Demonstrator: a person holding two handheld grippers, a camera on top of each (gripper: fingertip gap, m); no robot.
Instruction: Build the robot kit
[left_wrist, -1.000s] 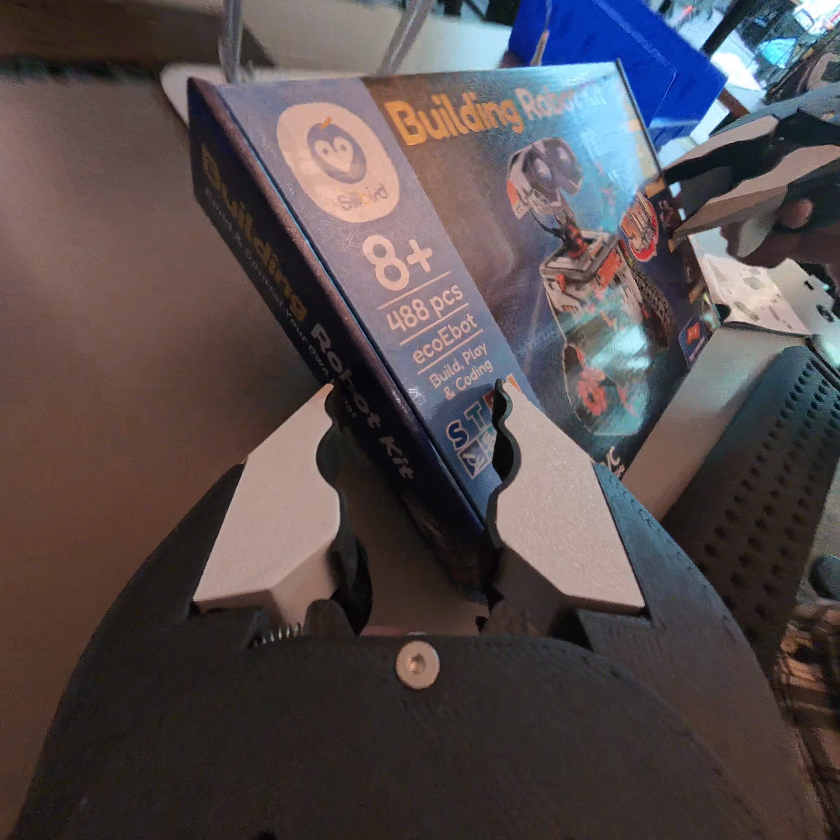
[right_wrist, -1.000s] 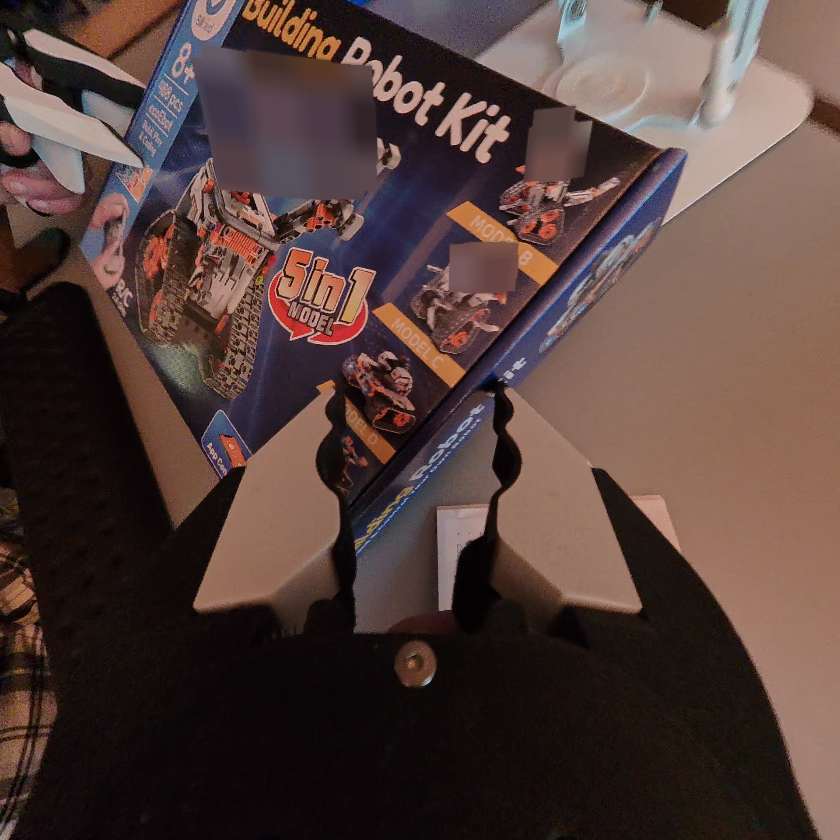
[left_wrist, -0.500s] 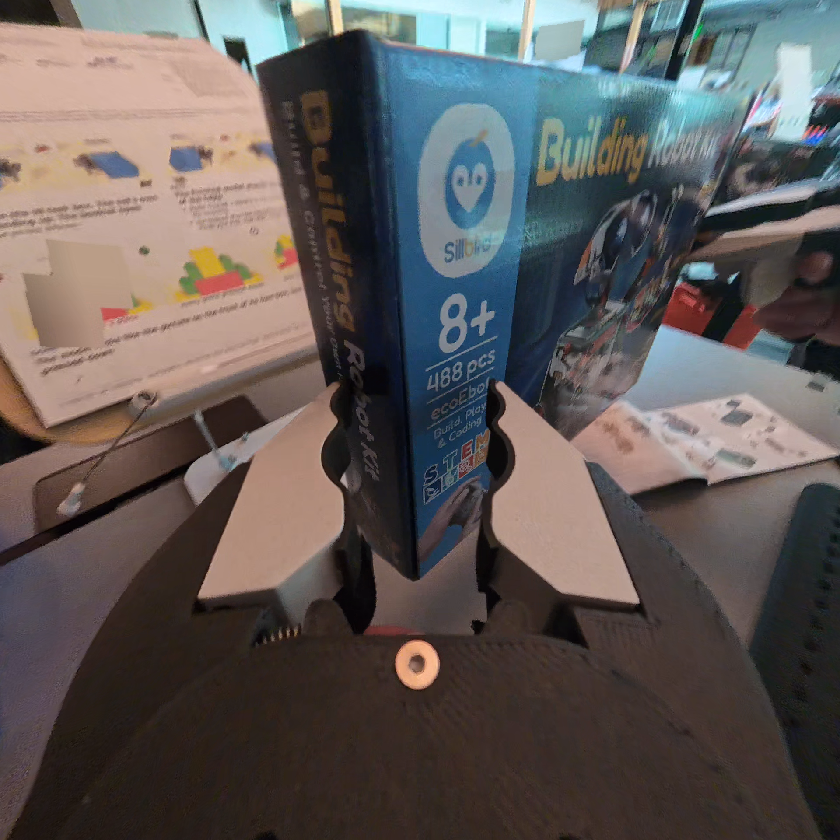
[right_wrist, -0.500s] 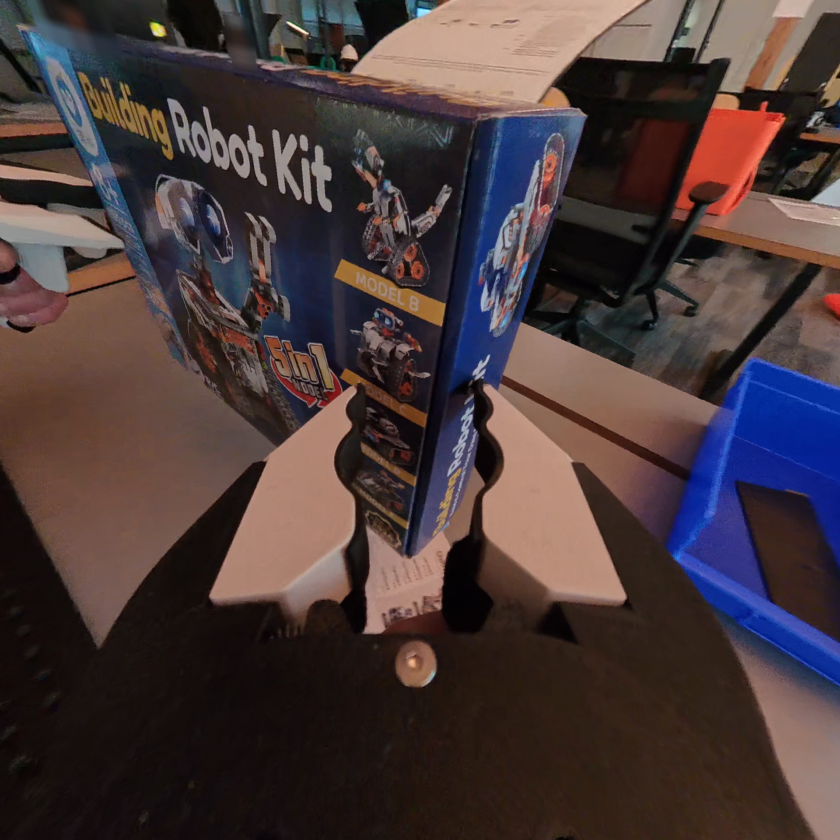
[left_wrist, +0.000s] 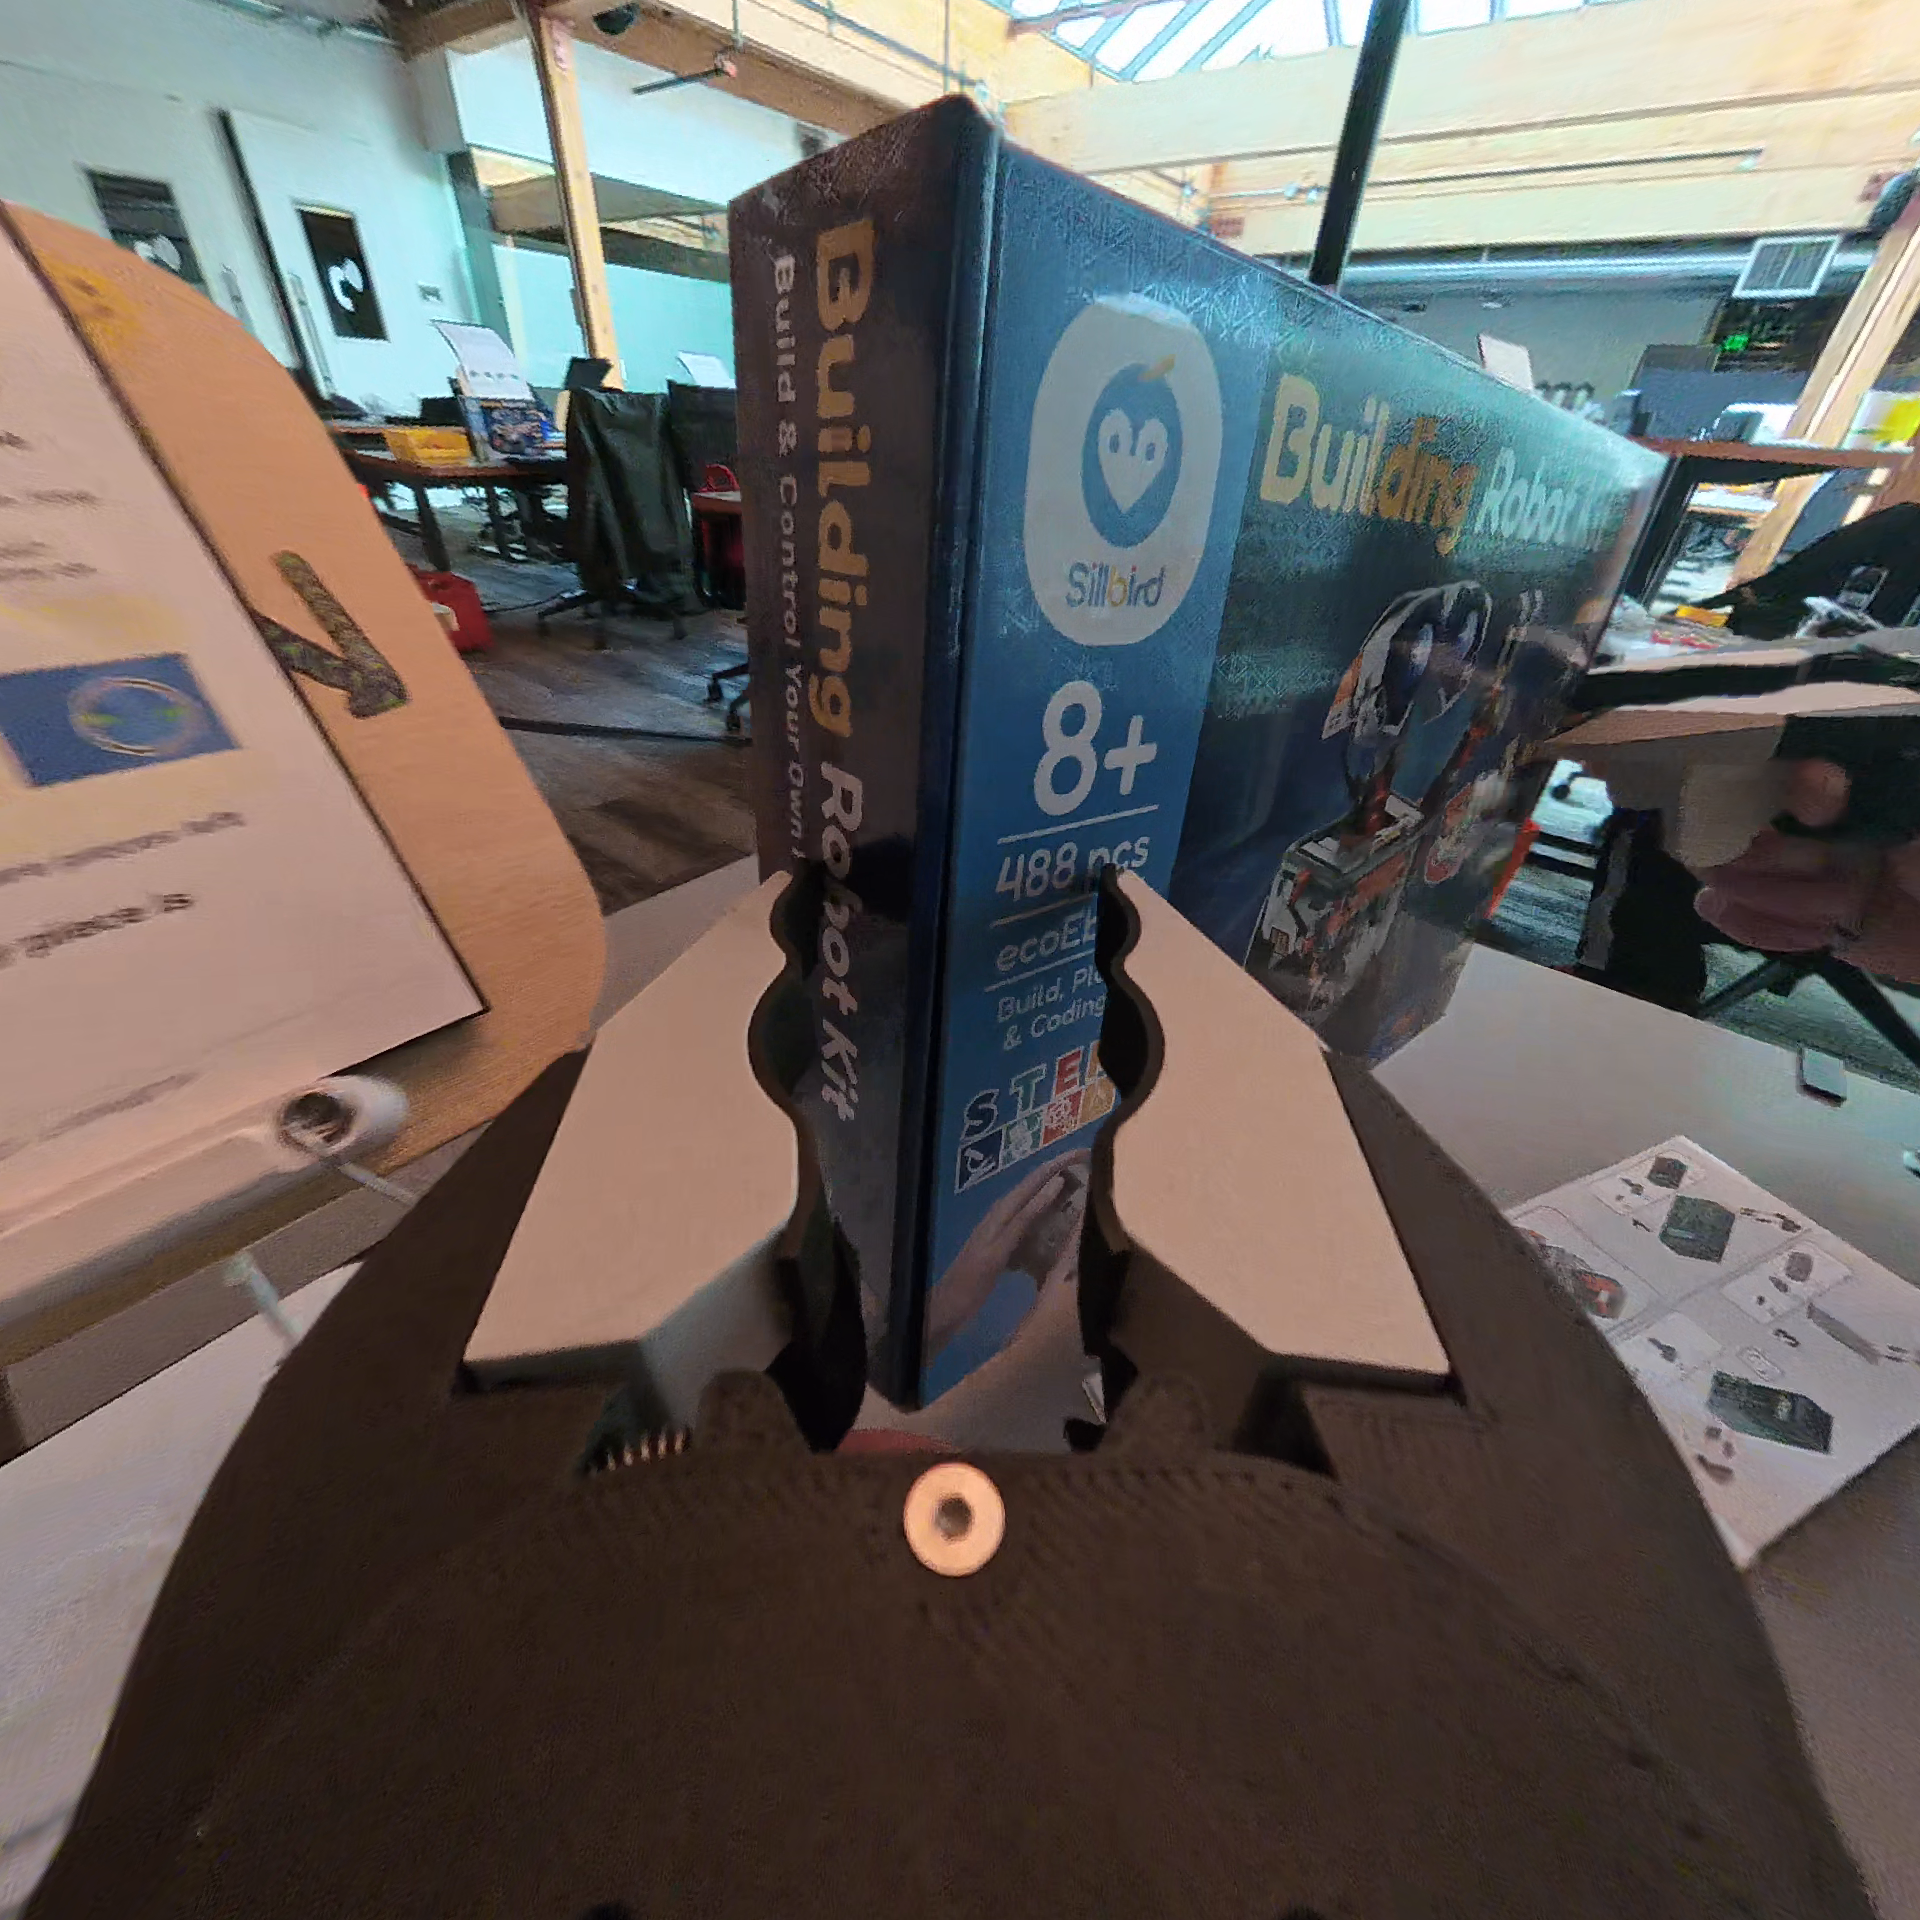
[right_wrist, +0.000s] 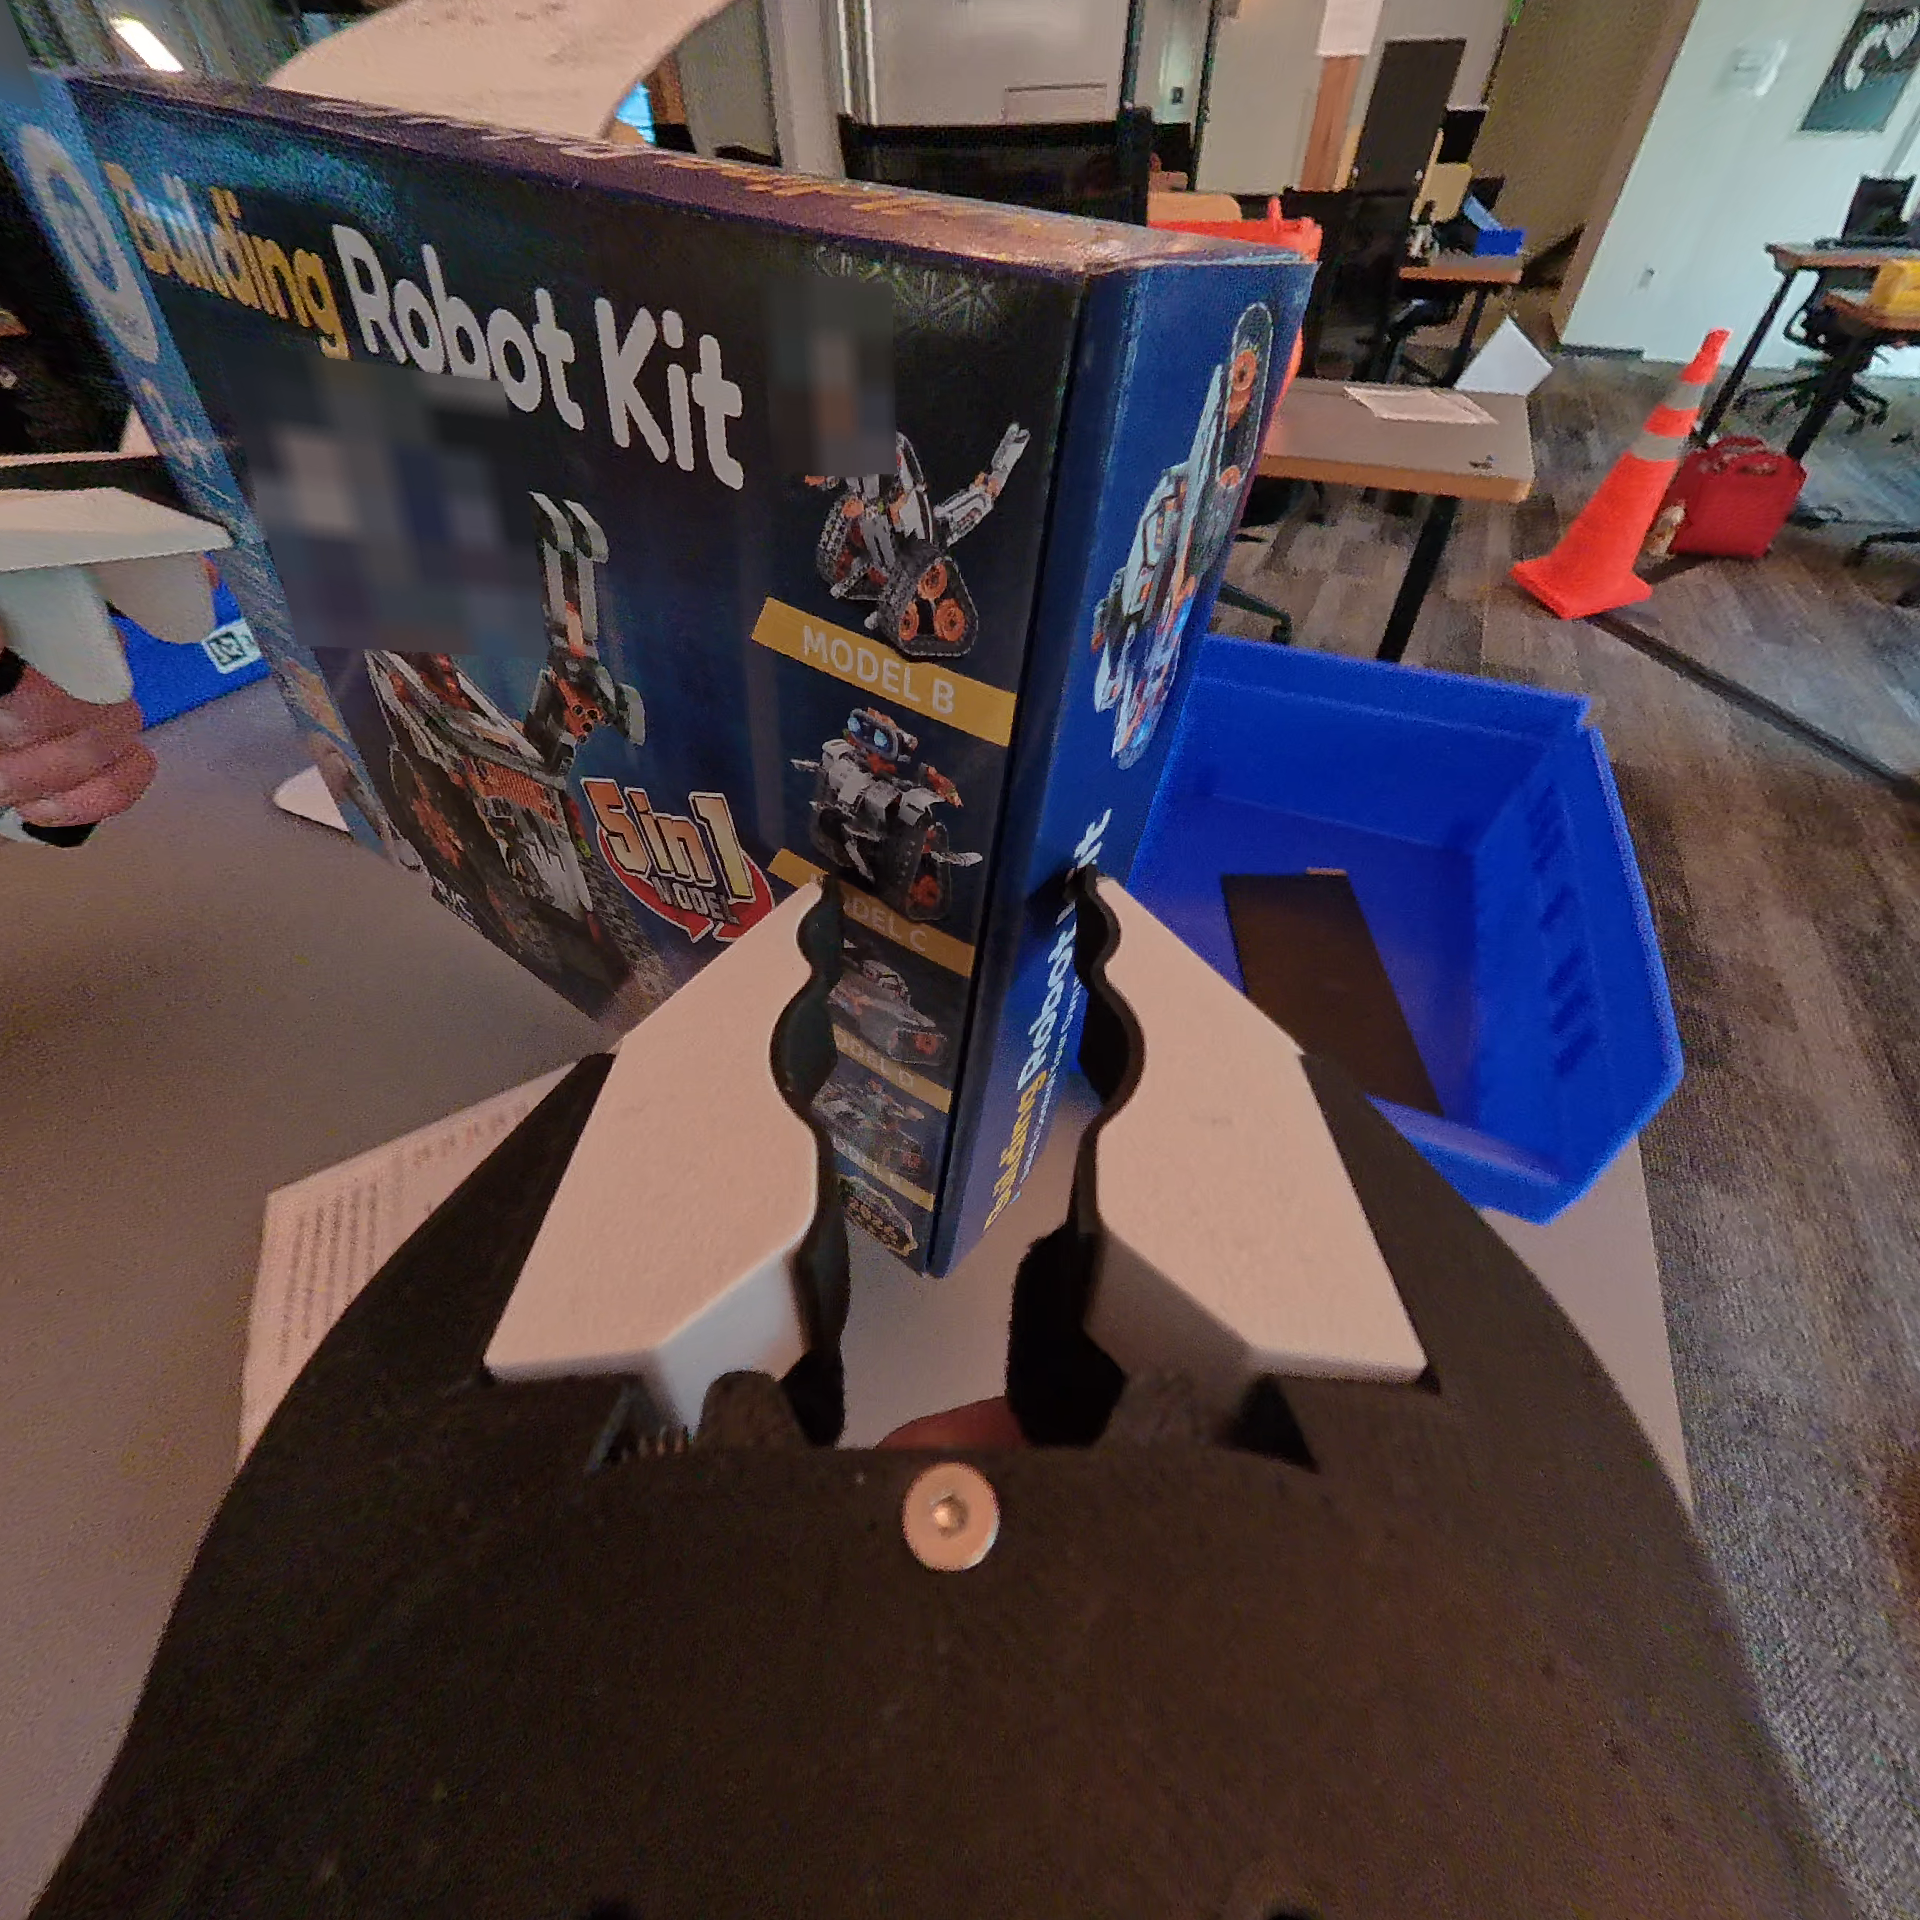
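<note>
Above grey table (left_wrist: 1621, 1049), upright blue printed toy box (left_wrist: 1091, 727) pinched between left tongs (left_wrist: 940, 1039) and right tongs (right_wrist: 945, 1049).

Daylight pours from skylights at one o'clock above my left claw; the glossy blue cardboard box (left_wrist: 1091, 727) catches soft glare. Both wide views bow at the edges, and the white printed sheet (left_wrist: 156, 779) at nine o'clock smears.

Centre, both views: I see the upright box (left_wrist: 1091, 727) filling the way forward.
Right view, right side: blue bin (right_wrist: 1455, 935) just beside the box.
Left view, left side: tilted paper board (left_wrist: 208, 779) stands near.
Left view, lower right: table (left_wrist: 1558, 1039) bare behind a flat leaflet (left_wrist: 1714, 1330).
</note>
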